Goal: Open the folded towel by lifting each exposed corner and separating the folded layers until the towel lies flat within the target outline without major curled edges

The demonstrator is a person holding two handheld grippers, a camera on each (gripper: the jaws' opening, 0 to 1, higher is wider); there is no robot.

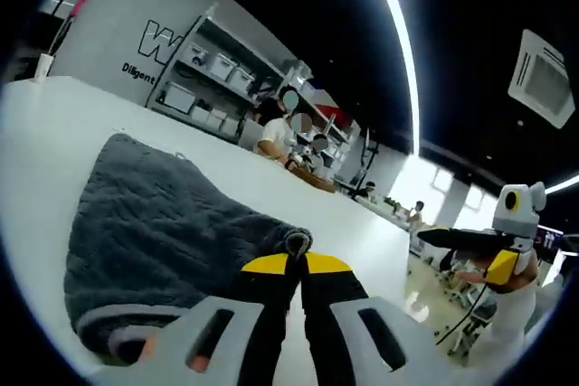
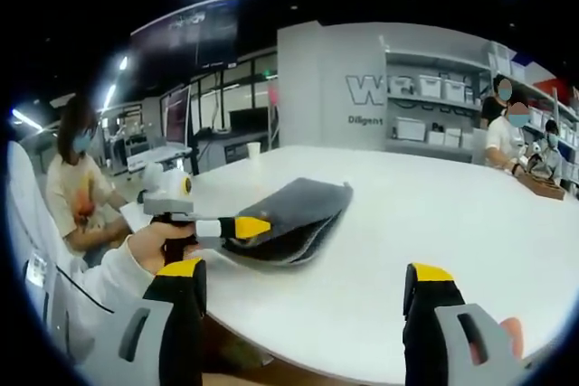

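White round table [image 2: 407, 250] carries the grey towel [image 1: 154, 232], folded double at ten o'clock in the right gripper view. Left gripper [image 1: 297, 264] pinches its corner; right gripper [image 2: 303, 282] hangs spread wide. Unfolding looks barely begun.

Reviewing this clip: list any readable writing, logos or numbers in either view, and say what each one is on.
"W": large outlined letter on the grey back wall, the rest of the word cut off by the metal shelving rack; the right gripper view shows roughly "W" plus a blurred letter.
"Diligent": small line under that logo; the left gripper view cuts it to "Diligen".
Labels on the white storage boxes: too small to read.
Dark grey folded towel: no text.
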